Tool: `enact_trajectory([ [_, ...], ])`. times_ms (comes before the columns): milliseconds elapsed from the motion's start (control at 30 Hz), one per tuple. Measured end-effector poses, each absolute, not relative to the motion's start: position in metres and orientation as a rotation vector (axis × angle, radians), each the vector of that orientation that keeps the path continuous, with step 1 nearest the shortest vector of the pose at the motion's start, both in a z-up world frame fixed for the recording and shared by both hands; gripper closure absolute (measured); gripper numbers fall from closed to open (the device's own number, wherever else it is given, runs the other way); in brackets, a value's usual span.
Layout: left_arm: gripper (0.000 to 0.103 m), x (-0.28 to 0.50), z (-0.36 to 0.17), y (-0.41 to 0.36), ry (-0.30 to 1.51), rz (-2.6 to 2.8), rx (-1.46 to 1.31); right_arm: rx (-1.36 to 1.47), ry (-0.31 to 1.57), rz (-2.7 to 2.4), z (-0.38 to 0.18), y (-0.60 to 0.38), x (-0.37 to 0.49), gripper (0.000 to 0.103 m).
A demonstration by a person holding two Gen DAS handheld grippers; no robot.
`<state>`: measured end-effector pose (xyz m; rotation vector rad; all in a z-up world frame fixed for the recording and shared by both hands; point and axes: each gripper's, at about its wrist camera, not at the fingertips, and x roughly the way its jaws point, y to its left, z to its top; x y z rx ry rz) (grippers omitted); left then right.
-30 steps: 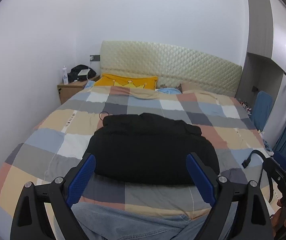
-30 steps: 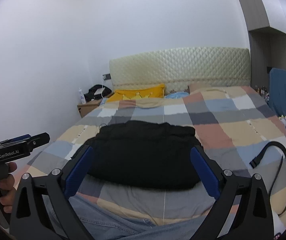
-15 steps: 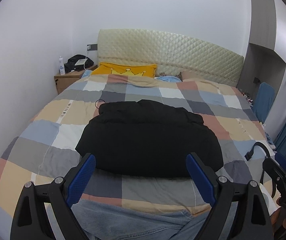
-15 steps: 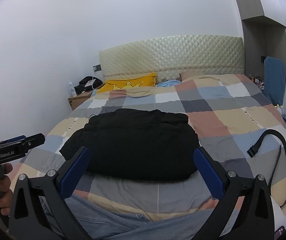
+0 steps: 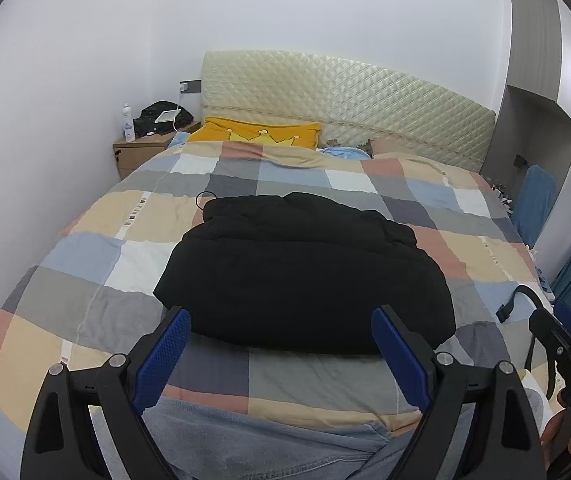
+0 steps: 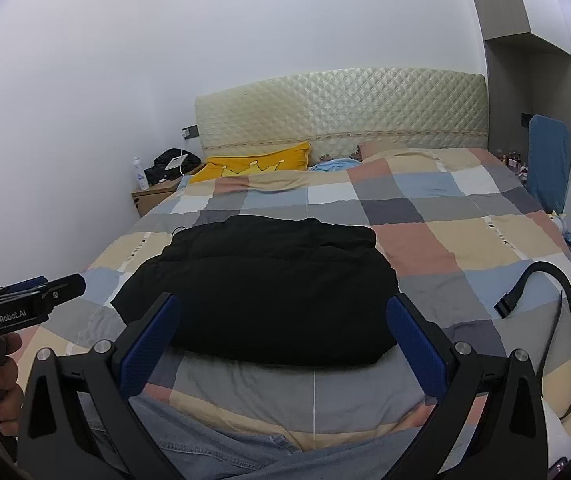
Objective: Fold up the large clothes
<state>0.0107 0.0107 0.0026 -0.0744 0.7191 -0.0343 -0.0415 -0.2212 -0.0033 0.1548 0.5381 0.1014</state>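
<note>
Nearest me, the left gripper (image 5: 281,338) and the right gripper (image 6: 281,326) both gaped wide, holding nothing. Beyond them the black jacket (image 5: 305,268) lay bundled mid-bed (image 5: 85,312), toward its foot edge. It looked soft, puffy and light; I'd pinch its near corners.

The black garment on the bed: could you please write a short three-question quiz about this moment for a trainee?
1. True or false: the left gripper is shut on the black garment.
2. Which lies on the checked quilt to the garment's right in the right wrist view? A) black strap B) yellow pillow C) white bottle
3. Fill in: the right gripper has its jaws ____.

Key
1. False: its jaws are wide and its fingers are short of the garment.
2. A.
3. Open, with nothing held.
</note>
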Motion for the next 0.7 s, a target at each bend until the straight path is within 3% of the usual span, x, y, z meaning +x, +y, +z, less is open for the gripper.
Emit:
enact_trajectory([
  [700, 0.011, 0.0117, 0.0025, 0.0092, 0.711, -0.035, -0.057, 0.143, 0.545, 0.068, -0.0039, -0.2180, -0.0408, 0.000],
])
